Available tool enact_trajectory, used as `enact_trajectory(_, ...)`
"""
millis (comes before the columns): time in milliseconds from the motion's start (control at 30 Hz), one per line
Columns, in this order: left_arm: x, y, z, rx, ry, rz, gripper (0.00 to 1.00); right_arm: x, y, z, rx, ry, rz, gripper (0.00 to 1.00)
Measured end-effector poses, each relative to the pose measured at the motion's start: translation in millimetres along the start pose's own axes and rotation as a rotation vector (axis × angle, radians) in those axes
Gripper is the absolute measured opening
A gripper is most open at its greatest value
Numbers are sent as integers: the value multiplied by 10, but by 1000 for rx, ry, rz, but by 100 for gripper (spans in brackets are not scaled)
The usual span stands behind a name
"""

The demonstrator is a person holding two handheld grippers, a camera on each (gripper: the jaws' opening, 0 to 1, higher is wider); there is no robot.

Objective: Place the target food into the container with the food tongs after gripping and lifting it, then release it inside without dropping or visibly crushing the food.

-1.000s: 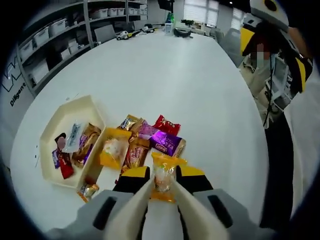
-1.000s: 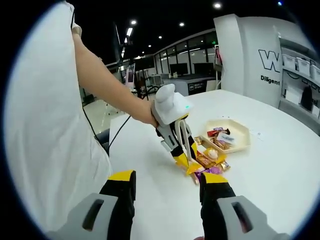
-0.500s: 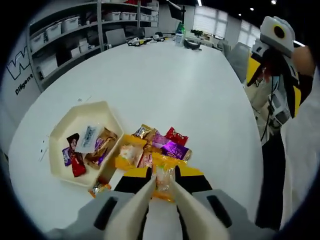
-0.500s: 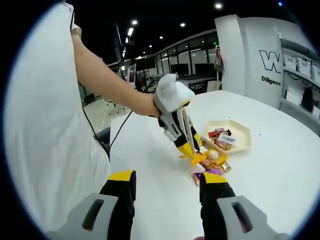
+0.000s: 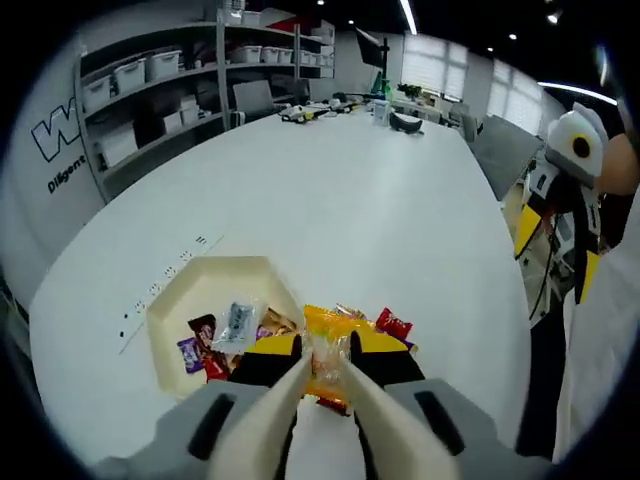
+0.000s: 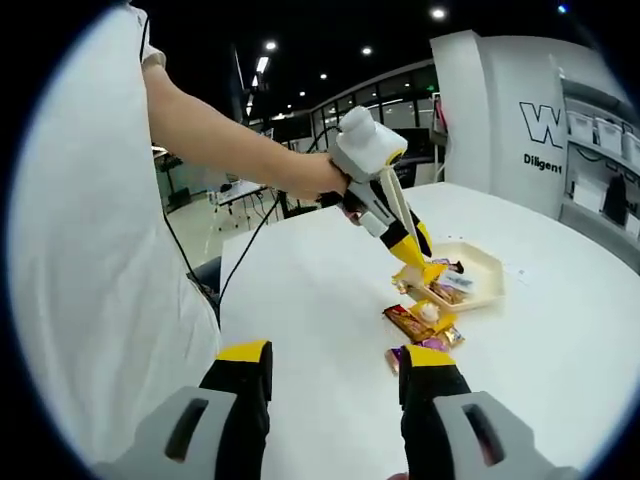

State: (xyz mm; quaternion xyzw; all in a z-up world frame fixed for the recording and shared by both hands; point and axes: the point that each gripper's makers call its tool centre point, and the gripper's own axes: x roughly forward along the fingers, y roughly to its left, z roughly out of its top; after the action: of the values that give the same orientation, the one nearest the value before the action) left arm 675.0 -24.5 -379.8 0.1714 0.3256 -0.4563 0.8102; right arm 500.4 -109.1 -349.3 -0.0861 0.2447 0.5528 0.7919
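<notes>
Pinching the yellow snack packet [image 5: 325, 352] in the air beside the hexagonal tray [image 5: 186, 298], the left gripper [image 5: 322, 372] should carry it over the rim and lower before easing its hold, while the right gripper [image 6: 335, 375] waits, jaws spread, over the table [image 6: 300, 300].

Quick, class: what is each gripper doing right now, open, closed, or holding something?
Left gripper: closed on the orange plastic snack packet, lifted beside the cream hexagonal tray.
Right gripper: open, holding nothing.
</notes>
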Motion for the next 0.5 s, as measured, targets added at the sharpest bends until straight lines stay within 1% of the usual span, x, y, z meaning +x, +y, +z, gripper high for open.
enact_trajectory(167, -48, 230, 181, -9, -29, 38, 16, -12, -4, -9, 3, 0, -3, 48)
enact_trajectory(267, -88, 383, 338, -7, -49, 66, 16, -17, -7, -14, 3, 2, -4, 48)
enact_trajectory(300, -94, 400, 359, -7, -51, 69, 16, -17, -6, -12, 3, 2, -4, 48)
enact_trajectory(333, -112, 469, 438, -5, -61, 82, 16, -18, -6, -10, 3, 2, -4, 48)
enact_trajectory(400, -143, 544, 537, -7, -73, 98, 16, -19, -11, -6, 3, 1, -4, 48)
enact_trajectory(500, -160, 634, 638, 5, -77, 113, 16, -19, -15, 0, 4, 0, -4, 48)
